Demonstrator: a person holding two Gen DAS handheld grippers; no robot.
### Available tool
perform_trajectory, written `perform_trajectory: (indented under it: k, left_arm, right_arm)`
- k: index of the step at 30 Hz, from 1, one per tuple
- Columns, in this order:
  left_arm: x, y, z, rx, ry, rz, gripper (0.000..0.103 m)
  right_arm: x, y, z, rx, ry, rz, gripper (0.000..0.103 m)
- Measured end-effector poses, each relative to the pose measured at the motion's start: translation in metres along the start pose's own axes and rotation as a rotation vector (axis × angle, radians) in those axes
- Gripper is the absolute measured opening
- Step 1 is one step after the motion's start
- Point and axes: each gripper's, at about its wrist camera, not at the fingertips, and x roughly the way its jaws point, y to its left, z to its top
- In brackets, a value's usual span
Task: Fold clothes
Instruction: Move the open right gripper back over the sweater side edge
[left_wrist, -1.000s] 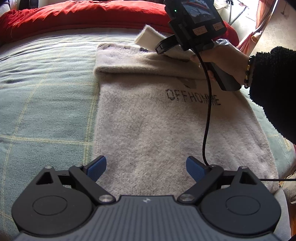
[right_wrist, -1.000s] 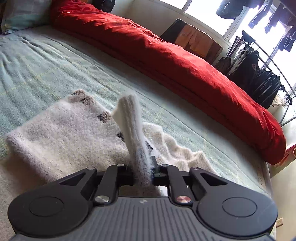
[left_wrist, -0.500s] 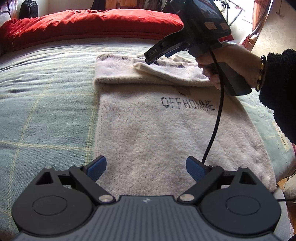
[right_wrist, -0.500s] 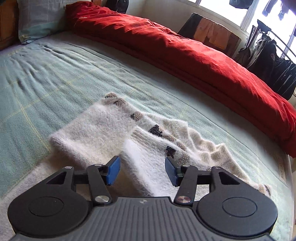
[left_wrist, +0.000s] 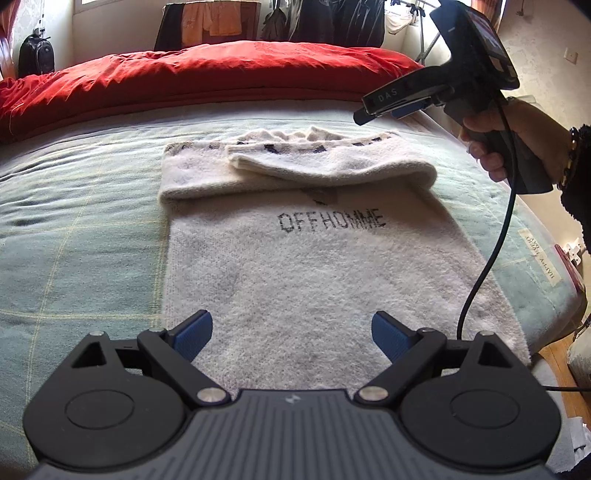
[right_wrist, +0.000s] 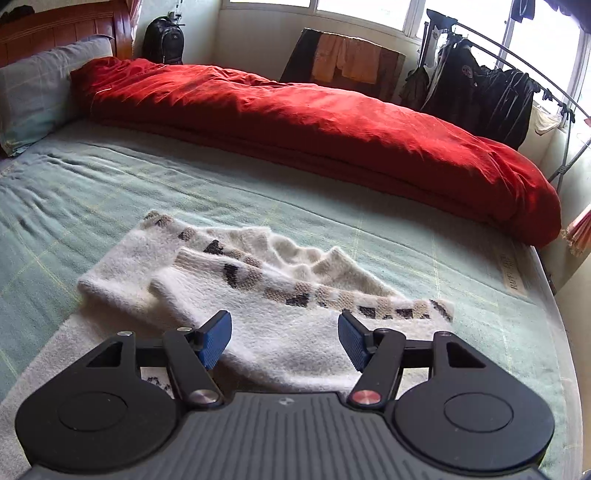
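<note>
Lay flat on the green bed sheet (left_wrist: 74, 206), the white sweater (left_wrist: 314, 280), long axis running straight away from the left hand-held gripper (left_wrist: 291, 332) toward the red duvet (left_wrist: 221, 70). Sleeves (right_wrist: 258, 295) folded across the far end, one over the other (patterned cuffs showing). Hovered over the near hem, the left hand-held gripper, blue pads spread wide, holding nothing; contact with the knit not clear. Hung above the far right corner, beside the folded sleeves, the right hand-held gripper (right_wrist: 284, 339), also spread and empty, clear of the cloth. Probably next: hem brought up toward the sleeves, and nearer to that hem, the left.
</note>
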Motion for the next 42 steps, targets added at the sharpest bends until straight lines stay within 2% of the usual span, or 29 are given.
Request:
perform_trajectory:
  k: [10, 19, 25, 30, 35, 38, 40, 42]
  left_arm:
    - [0.008, -0.009, 0.018, 0.003, 0.021, -0.039, 0.093]
    - [0.054, -0.017, 0.058, 0.018, 0.086, -0.090, 0.093]
    - [0.092, -0.029, 0.095, 0.071, 0.102, -0.099, 0.093]
    - [0.126, -0.033, 0.128, 0.077, 0.094, -0.132, 0.093]
    - [0.169, -0.031, 0.164, 0.065, 0.083, -0.165, 0.093]
    - [0.203, -0.027, 0.187, 0.042, 0.098, -0.186, 0.093]
    - [0.225, -0.024, 0.194, 0.026, 0.112, -0.183, 0.093]
    - [0.244, -0.020, 0.196, 0.023, 0.133, -0.163, 0.093]
  right_arm:
    - [-0.009, -0.055, -0.066, 0.165, 0.031, -0.031, 0.072]
    - [0.014, -0.092, -0.115, 0.286, 0.095, -0.042, 0.072]
    - [0.031, -0.119, -0.119, 0.357, 0.082, -0.037, 0.073]
    - [0.048, -0.134, -0.117, 0.375, 0.066, -0.048, 0.075]
    - [0.068, -0.136, -0.116, 0.325, 0.069, -0.078, 0.075]
    - [0.071, -0.137, -0.113, 0.303, 0.039, -0.105, 0.075]
    - [0.072, -0.138, -0.112, 0.284, 0.024, -0.129, 0.075]
    - [0.077, -0.141, -0.113, 0.258, 0.045, -0.161, 0.075]
